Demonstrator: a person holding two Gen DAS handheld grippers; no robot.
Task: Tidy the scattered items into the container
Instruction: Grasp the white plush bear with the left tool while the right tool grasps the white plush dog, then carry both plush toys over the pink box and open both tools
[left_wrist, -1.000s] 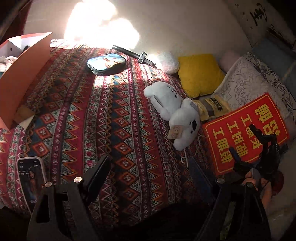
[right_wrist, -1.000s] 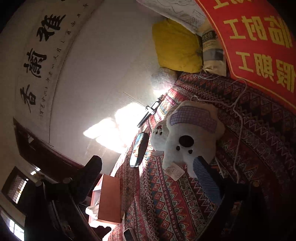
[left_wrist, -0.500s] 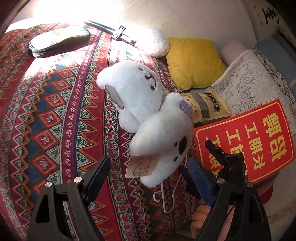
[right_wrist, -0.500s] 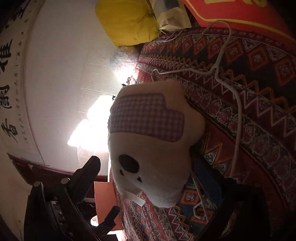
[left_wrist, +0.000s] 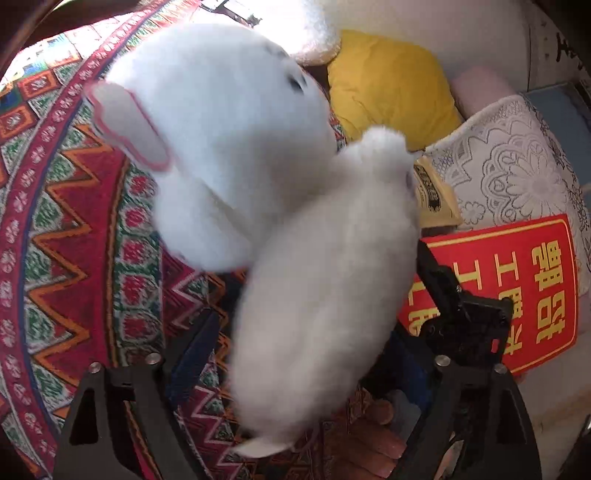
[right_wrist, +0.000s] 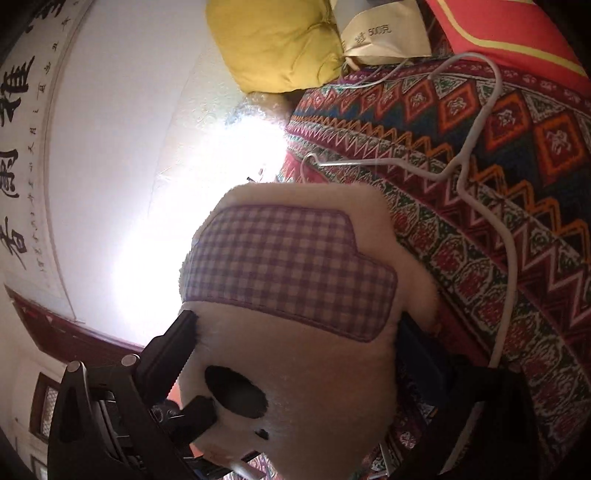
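Up close, the white plush toy fills both closing left tool and gripping right tool (fingertips hidden).

I can read yellow Chinese words on the red sign, seen sideways. The cream packet says "500克". Big black brush writing runs down the wall scroll; I cannot read it.

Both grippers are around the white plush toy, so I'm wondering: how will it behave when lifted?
The white plush toy looks soft and thickly furred, so it will probably squash between the left gripper as its jaws close. It seems light for its bulk. Its long body extends past the right gripper, so the free end may droop.
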